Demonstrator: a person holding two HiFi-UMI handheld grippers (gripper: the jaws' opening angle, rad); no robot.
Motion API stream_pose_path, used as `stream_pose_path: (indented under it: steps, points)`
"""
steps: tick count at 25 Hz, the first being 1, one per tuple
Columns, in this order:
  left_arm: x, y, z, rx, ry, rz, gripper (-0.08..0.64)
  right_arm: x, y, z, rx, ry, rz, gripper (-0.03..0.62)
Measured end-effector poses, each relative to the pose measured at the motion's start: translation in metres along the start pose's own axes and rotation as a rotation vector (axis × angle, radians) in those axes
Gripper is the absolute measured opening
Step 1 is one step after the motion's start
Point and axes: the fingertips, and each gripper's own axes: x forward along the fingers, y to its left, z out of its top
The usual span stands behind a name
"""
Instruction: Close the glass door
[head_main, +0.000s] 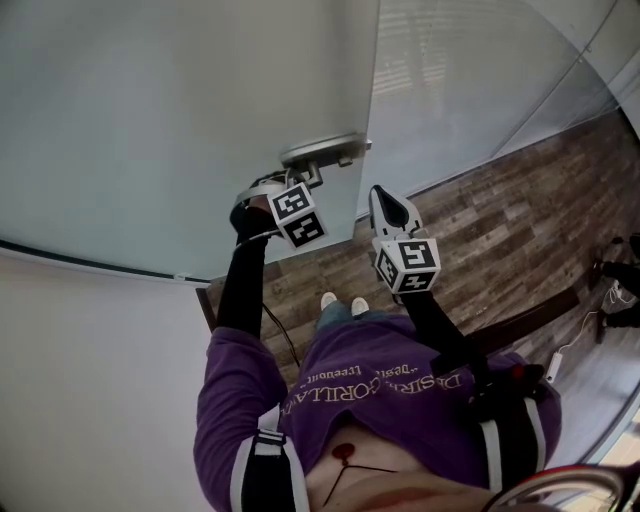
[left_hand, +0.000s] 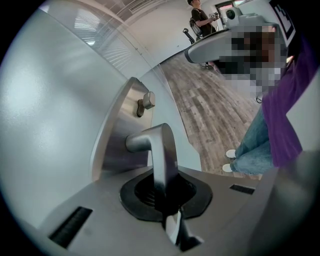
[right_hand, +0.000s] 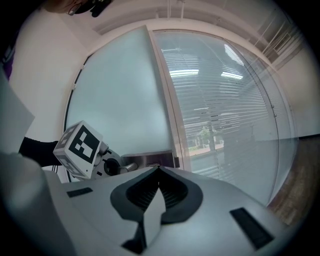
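The frosted glass door (head_main: 180, 120) fills the upper left of the head view, and its free edge (right_hand: 165, 100) shows in the right gripper view. A metal plate (head_main: 325, 150) on the door carries the lever handle (left_hand: 161, 145), with a small lock knob (left_hand: 146, 101) above it. My left gripper (head_main: 305, 183) is shut on the lever, which runs down between its jaws (left_hand: 162, 192). My right gripper (head_main: 378, 192) hovers just right of the door edge, touching nothing. Its jaws (right_hand: 159, 170) are shut and hold nothing.
A glass wall with blinds (right_hand: 225, 100) stands right of the door. Wood-look floor (head_main: 500, 230) lies below, with my shoes (head_main: 342, 302) on it. A cable and dark gear (head_main: 615, 285) lie at the far right. Another person (left_hand: 200, 20) stands far off.
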Motion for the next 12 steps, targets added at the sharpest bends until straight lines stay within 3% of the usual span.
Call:
stream_pose_path:
  steps: [12]
  points:
    - [0.013, 0.024, -0.003, -0.027, 0.012, -0.009, 0.003, 0.044, 0.006, 0.016, -0.002, 0.0, -0.026, -0.003]
